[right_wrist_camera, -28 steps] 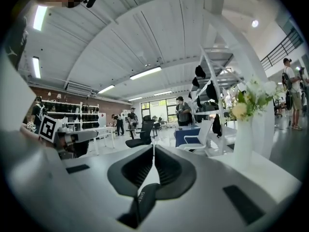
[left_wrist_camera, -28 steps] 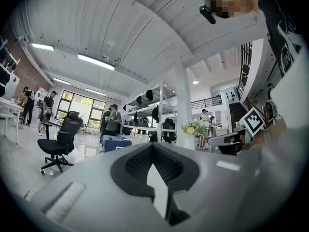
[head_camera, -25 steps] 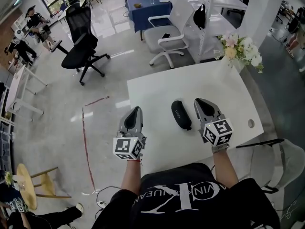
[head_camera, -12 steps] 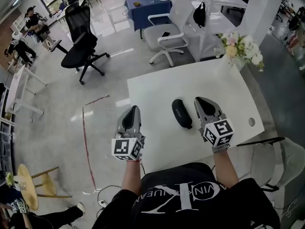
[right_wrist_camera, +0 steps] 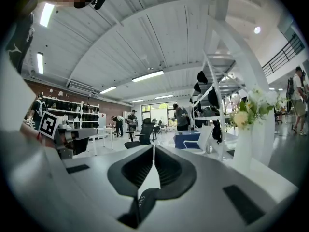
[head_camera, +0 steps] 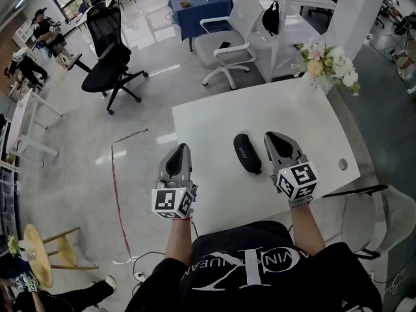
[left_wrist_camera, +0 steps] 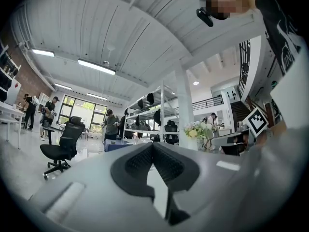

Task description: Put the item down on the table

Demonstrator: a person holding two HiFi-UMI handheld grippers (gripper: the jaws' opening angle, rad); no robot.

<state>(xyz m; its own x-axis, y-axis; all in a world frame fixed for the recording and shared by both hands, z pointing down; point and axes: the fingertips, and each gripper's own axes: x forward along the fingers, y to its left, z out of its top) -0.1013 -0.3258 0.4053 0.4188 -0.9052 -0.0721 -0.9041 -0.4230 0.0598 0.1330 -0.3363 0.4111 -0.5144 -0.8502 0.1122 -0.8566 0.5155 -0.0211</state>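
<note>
A black oblong case (head_camera: pixel 247 153) lies flat on the white table (head_camera: pixel 214 119), with nothing holding it. My right gripper (head_camera: pixel 272 137) hovers just to the right of it, jaws shut and empty. In the right gripper view the pads (right_wrist_camera: pixel 166 166) meet at their tips, and an end of the case (right_wrist_camera: pixel 143 202) shows low under them. My left gripper (head_camera: pixel 181 149) is over the table's left edge, well left of the case. Its pads (left_wrist_camera: pixel 166 163) are also closed together with nothing between them.
A vase of flowers (head_camera: pixel 328 67) stands at the table's far right corner. A cable hole (head_camera: pixel 342 164) sits near the right edge. Beyond the table are a white chair (head_camera: pixel 224 44) and a black office chair (head_camera: pixel 110 57). Red tape (head_camera: pixel 116 187) marks the floor on the left.
</note>
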